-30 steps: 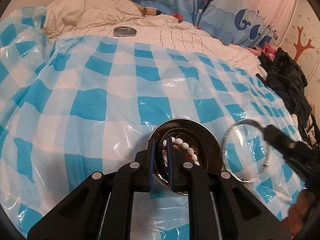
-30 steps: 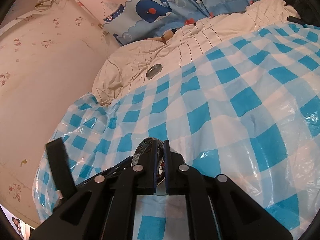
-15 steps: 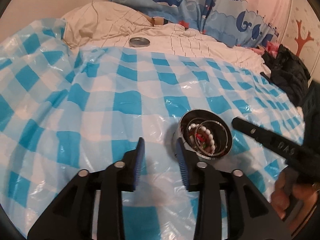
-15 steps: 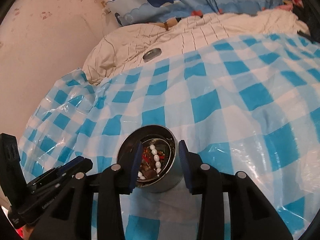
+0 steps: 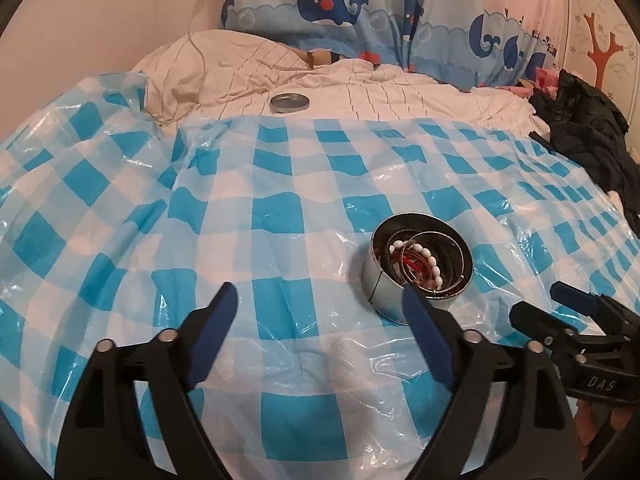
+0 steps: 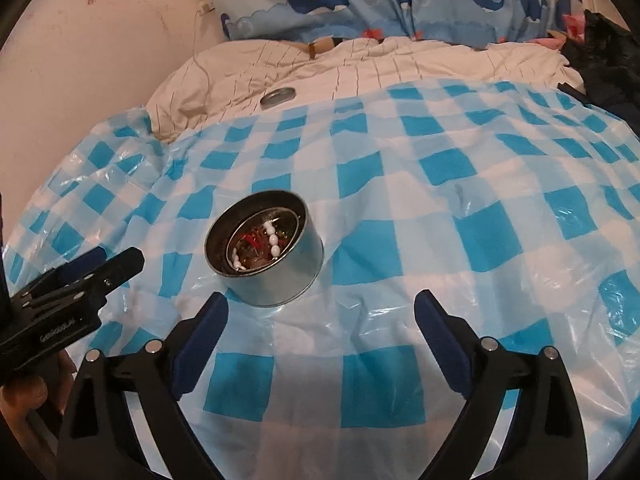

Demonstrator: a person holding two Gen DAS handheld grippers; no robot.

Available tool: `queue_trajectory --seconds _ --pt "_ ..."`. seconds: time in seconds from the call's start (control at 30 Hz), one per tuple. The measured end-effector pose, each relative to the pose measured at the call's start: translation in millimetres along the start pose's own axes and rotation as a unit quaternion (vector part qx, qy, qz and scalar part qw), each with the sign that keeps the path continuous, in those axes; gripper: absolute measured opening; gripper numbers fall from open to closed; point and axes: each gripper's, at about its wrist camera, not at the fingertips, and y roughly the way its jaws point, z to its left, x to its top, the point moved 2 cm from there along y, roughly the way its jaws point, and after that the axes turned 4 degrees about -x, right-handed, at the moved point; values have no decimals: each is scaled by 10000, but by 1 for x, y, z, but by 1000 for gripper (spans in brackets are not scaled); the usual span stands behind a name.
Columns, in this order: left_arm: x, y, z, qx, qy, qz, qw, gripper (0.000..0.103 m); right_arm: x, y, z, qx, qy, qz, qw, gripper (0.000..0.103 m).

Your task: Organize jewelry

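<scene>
A round metal tin (image 5: 384, 296) sits on the checked sheet, holding a white bead bracelet (image 5: 426, 260), a thin silver bangle (image 5: 460, 248) and other jewelry. My left gripper (image 5: 318, 294) is drawn back just short of the tin; its jaws are opening wide with nothing between them, and its right fingertip overlaps the tin's near wall in the view. In the right wrist view the tin (image 6: 280, 284) lies ahead and to the left of my right gripper (image 6: 320, 299), whose jaws are also opening over bare sheet. Each gripper shows at the edge of the other's view.
The tin's lid (image 5: 289, 102) rests on the beige quilt (image 5: 380, 88) at the back. A blue-and-white checked plastic sheet (image 5: 280, 208) covers the bed. Whale-print curtains (image 5: 332, 4) hang behind. Dark clothing (image 5: 588, 132) is heaped at the right. A wall (image 6: 80, 60) runs along the left.
Both grippers went from shut to wide open and pulled back. The left let go of the tin's rim. The right let go of the silver bangle, which now lies in the tin.
</scene>
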Motion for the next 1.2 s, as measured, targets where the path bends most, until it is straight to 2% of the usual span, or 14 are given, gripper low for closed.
queue_trajectory --seconds 0.27,0.53,1.2 --pt "-6 3 -7 119 217 80 9997 90 -5 3 8 -190 -129 -69 9997 94" --pt "-5 2 -5 123 155 82 9998 93 -12 8 23 -326 -471 -73 9983 95" --pt "-9 10 -5 169 139 246 9995 95 -13 9 24 -353 -475 -66 9982 95"
